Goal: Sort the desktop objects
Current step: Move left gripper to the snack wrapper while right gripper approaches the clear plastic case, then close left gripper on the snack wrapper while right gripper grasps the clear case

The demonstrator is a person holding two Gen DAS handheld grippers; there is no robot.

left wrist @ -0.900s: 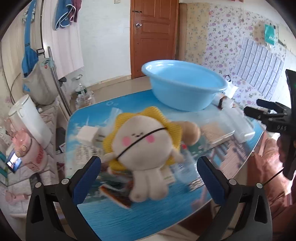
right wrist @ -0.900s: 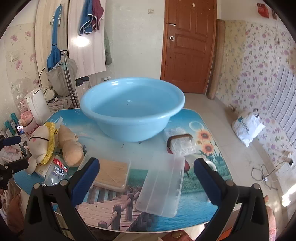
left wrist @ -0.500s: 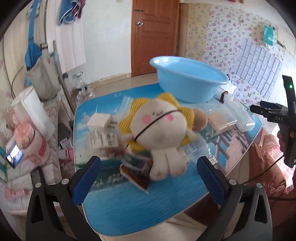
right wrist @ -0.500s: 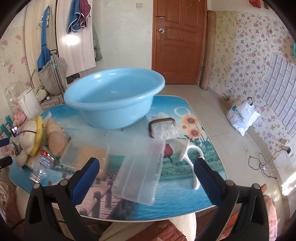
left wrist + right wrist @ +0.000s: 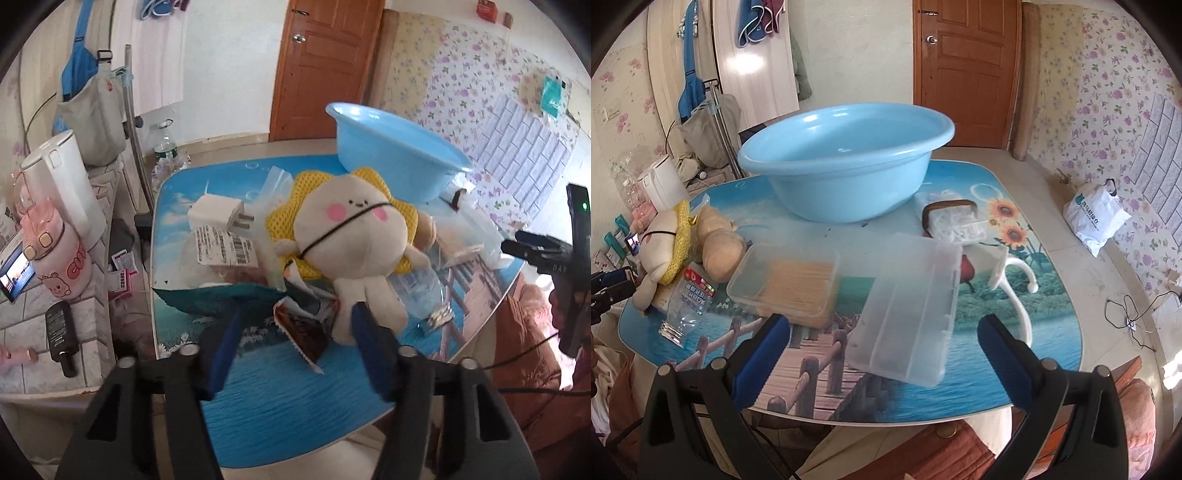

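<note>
A soft, round-faced plush (image 5: 354, 236) with a yellow mesh collar lies at the table (image 5: 280, 398) edge over crinkled wrappers. The left gripper (image 5: 293, 345) gapes near its feet, holding nothing. The right gripper (image 5: 882, 341) is spread wide over a frosted plastic case (image 5: 908, 314); only its view shows the toothpick box (image 5: 786, 284). Behind sits a smooth blue basin (image 5: 846, 162).

Ahead of the left gripper (image 5: 295, 334), a cream plush doll with a yellow mesh mane (image 5: 354, 236) lies face-up over a torn dark snack packet (image 5: 306, 328). A white plug charger (image 5: 218, 214) lies beyond, to the left. Just ahead of the right gripper (image 5: 882, 338) lies a translucent flat plastic case (image 5: 908, 314); farther ahead stands a wide light-blue plastic basin (image 5: 846, 158).
</note>
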